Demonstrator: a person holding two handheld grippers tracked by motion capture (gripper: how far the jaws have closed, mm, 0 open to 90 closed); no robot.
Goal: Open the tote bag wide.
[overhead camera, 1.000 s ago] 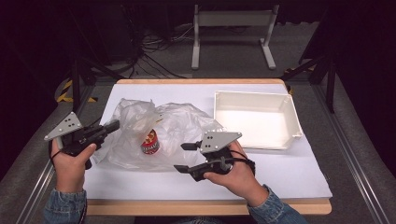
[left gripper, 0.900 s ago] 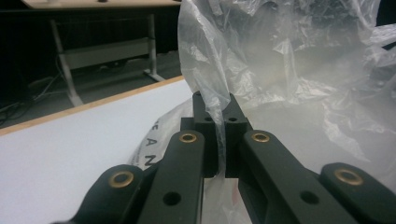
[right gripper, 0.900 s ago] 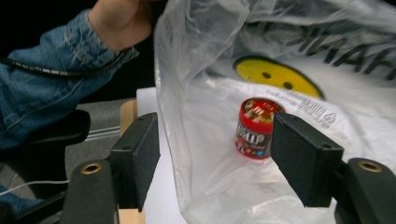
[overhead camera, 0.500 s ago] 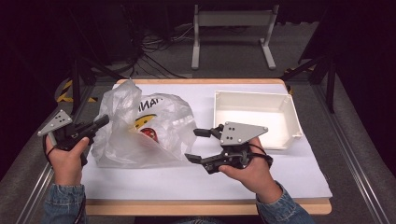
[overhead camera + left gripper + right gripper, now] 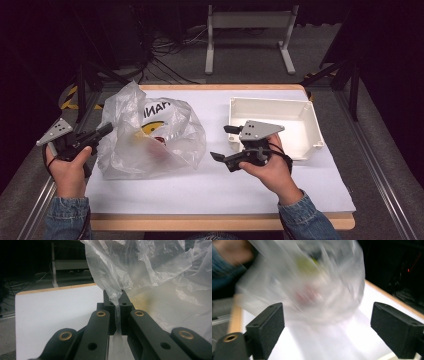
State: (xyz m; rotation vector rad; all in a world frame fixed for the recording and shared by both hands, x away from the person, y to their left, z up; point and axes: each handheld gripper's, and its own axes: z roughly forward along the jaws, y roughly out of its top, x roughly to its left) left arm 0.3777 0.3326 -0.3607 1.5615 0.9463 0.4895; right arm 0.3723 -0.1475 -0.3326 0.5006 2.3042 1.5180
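Since a second ago we have lifted the plastic bag (image 5: 150, 135) upright; it stands left of the white tray (image 5: 300, 117). Our left gripper (image 5: 102, 131) pinches its edge. Our right gripper (image 5: 224, 142) is spread wide beside it. Next, we guess, that one must grab the bag's other edge to open it.

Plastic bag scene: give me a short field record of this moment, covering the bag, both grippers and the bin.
bag: clear plastic bag, crumpled on the white mat, yellow and red contents inside, unclear what
left gripper: jaws shut on a fold of the bag's edge
right gripper: jaws wide open, empty, pointed at the bag, apart from it
bin: white bin at the right, looks empty
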